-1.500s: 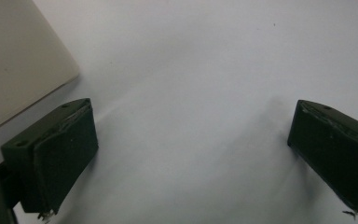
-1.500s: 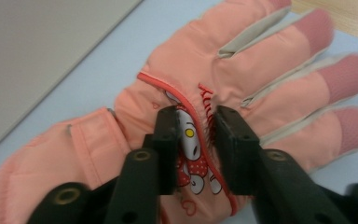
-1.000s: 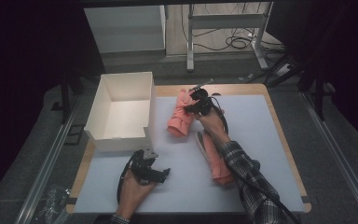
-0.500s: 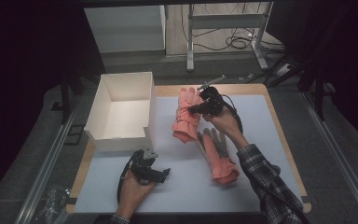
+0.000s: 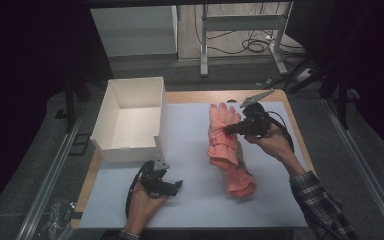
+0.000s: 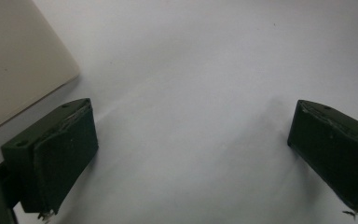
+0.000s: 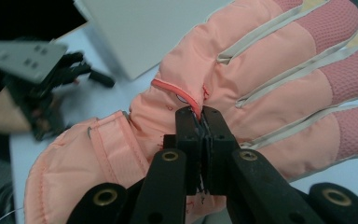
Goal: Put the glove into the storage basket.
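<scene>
Nearest, just in front of the white box (image 5: 130, 120): left hand-held gripper (image 6: 191, 158), jaws wide apart, nothing between them, low over the bare worktop (image 5: 190, 160). Small danger here: a knock against the box wall, if swung without care.

A little farther, right of the box: second pink glove (image 5: 242, 182), lying flat on the worktop.

Above it, also right of the box: right hand-held gripper (image 7: 203, 135), jaws pressed together on a thin fold of the pink glove (image 7: 261, 70), on its back near the strap. Lifted, fingers away from the person, cuff hanging low.

Possible trouble: only a thin pinch of smooth fabric, so may slip out and fall. Could also drag the lying glove along with the hanging cuff. Might catch on the box rim, if carried too low toward it.

Hard to make out in the high view: the border between hanging cuff and lying glove, touching or not. Hidden too: the box floor behind its near wall. Beyond the worktop, mostly dark.
</scene>
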